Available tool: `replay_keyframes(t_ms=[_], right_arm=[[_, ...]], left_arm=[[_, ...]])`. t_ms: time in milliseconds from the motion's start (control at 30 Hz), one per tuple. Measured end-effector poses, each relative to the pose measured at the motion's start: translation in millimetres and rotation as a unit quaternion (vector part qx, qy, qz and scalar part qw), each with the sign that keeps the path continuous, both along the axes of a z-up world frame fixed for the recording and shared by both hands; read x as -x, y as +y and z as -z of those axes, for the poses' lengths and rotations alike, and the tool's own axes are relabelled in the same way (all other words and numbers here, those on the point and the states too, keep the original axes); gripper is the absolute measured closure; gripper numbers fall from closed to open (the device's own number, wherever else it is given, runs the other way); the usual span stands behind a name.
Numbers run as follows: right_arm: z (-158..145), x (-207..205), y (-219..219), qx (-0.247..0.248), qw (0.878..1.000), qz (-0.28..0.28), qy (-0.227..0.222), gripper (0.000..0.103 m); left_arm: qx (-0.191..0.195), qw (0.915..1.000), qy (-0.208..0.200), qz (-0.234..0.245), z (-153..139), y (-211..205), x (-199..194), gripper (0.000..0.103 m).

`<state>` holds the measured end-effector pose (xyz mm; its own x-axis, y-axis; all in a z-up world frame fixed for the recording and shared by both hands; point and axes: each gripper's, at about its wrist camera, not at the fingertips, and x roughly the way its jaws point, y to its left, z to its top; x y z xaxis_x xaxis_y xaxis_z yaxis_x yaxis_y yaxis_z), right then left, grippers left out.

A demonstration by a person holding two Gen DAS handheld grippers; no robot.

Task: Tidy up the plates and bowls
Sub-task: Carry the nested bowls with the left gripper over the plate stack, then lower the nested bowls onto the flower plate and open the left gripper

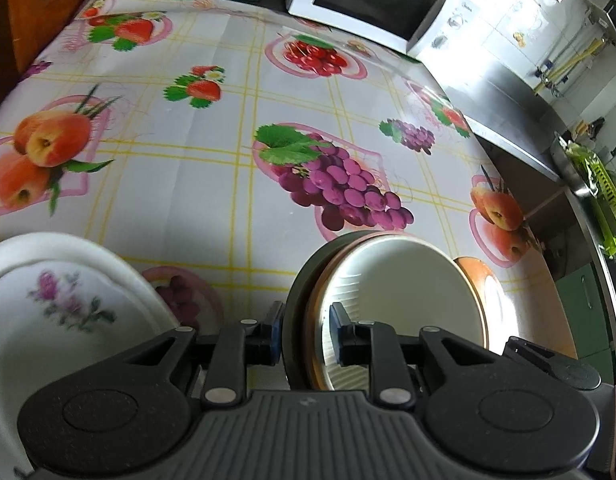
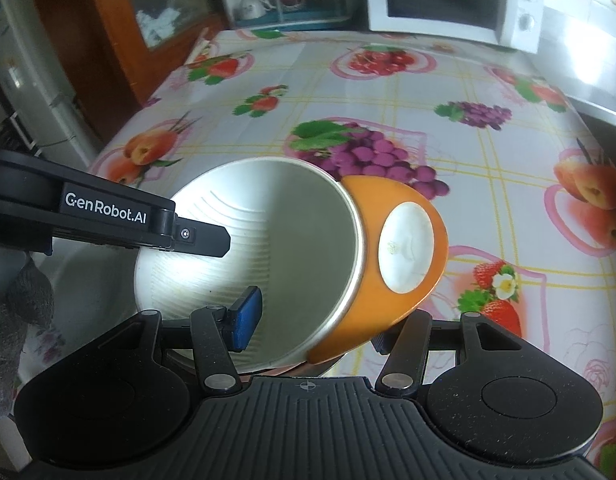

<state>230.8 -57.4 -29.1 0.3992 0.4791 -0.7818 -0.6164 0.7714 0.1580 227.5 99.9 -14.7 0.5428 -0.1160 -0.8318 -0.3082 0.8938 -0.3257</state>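
Bowls: two are held up over the fruit-print tablecloth (image 1: pixel 212 168), clear of its surface.
Left gripper (image 1: pixel 306 334): fingers pinch the rim of a dark-walled bowl (image 1: pixel 403 292) with a ribbed white inside, one pad outside, one inside.
Right gripper (image 2: pixel 311 326): fingers clamp an orange bowl (image 2: pixel 399 248) tipped on its side, its white foot turned to the camera, its mouth set against the dark-walled bowl's.
Plate: a white plate with a flower print (image 1: pixel 64 308) lies low at the left of the left wrist view, blurred.
Step in hand: probably carrying both bowls to where they will be stacked.
Next move: calls for righting the orange bowl and lining rims up before either grip loosens.
Pose: both grippers point steeply down toward the table; a gloved hand (image 2: pixel 12 320) shows beside the left gripper.
Background: a white microwave (image 1: pixel 371 0) stands at the far end.
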Motion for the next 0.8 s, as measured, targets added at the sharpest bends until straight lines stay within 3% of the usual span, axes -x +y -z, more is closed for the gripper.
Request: replay_keyframes(t_ms=[467, 800], right_arm=[[-32.3, 43.3, 45.9, -0.015, 0.997, -0.073, -0.027, 0.047], [-26.0, 66.9, 100.3, -0.013, 0.991, -0.133, -0.013, 0.047]], left_arm=[[-0.010, 0.9973, -0.035, -0.064, -37.4, 32.7, 69.9, 0.076], [-0.022, 0.9915, -0.032, -0.124, -42.5, 80.9, 115.2, 0.071]])
